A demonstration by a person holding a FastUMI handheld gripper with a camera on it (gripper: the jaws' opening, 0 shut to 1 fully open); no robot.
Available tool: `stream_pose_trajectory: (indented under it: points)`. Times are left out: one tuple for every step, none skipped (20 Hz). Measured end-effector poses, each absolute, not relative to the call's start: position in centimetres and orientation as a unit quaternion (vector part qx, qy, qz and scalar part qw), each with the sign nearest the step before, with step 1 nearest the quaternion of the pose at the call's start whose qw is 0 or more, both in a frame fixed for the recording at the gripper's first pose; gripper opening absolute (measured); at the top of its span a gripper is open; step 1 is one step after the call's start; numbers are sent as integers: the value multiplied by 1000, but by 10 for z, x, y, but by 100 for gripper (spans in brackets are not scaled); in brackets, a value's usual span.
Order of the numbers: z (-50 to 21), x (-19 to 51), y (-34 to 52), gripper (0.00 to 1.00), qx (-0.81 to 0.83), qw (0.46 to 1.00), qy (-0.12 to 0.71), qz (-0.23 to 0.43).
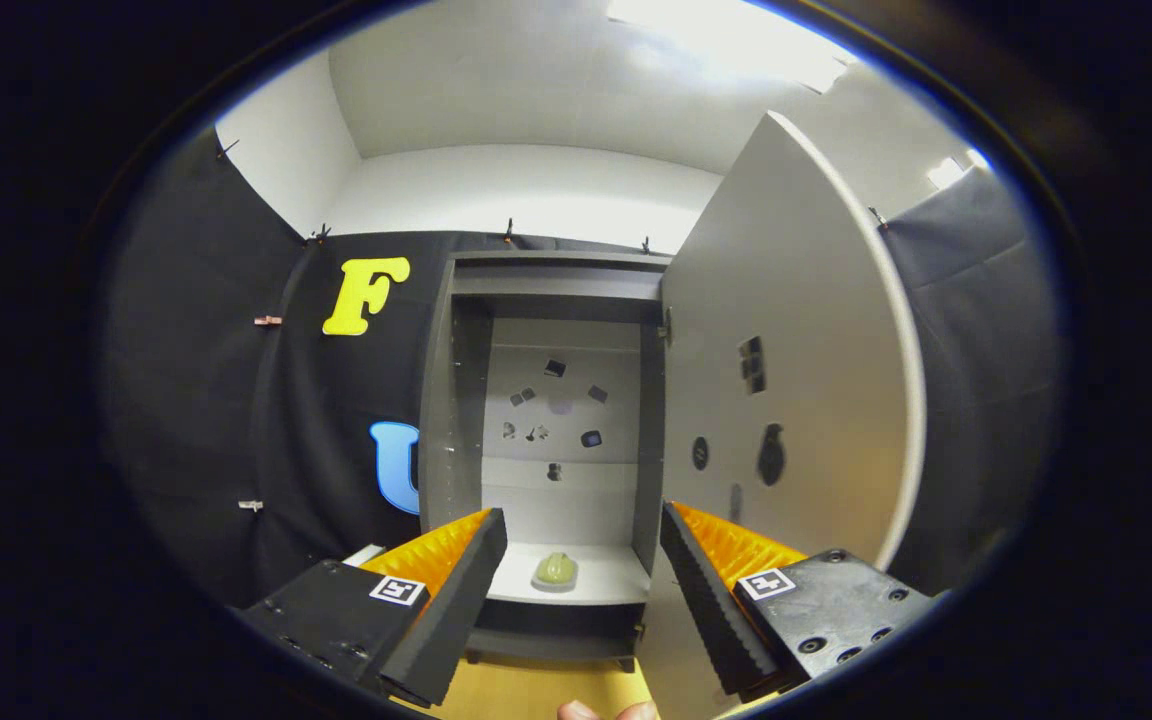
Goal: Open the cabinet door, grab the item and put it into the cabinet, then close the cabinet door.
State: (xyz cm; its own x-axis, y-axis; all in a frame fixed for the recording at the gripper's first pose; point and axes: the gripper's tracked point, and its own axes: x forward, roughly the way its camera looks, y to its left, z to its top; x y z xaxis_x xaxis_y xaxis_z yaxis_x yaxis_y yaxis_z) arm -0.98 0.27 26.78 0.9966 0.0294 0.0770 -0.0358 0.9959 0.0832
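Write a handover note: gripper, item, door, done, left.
Gripper: open, holding nothing, pointed at the cabinet.
Door: swung wide open, on the right.
Item: pale and rounded, sitting on the lower shelf, beyond the fingers.
Done: door opened, item placed inside.
Left: close the door.

Black cloth booth wall (236, 420), white room walls (526, 195), bright ceiling light (726, 35), yellowish floor (536, 690).
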Motion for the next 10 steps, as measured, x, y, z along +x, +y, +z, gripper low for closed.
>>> stream_pose_trajectory:
  points:
    - [267, -24, -4, 98, 40, 998, -35, 16]
    - [267, -36, -13, 97, 38, 999, -34, 14]
    - [265, -47, -23, 97, 37, 999, -31, 12]
    - [266, -57, -34, 97, 38, 999, -31, 15]
    - [264, -66, -44, 97, 38, 999, -29, 12]
    - [262, -75, -56, 97, 39, 999, -25, 8]
    - [260, -82, -68, 97, 37, 999, -23, 0]
    - [257, -87, -83, 97, 27, 999, -19, -12]
    - [251, -92, -101, 97, 17, 999, -17, -28]
    - [249, -95, -115, 97, 8, 999, -13, -41]
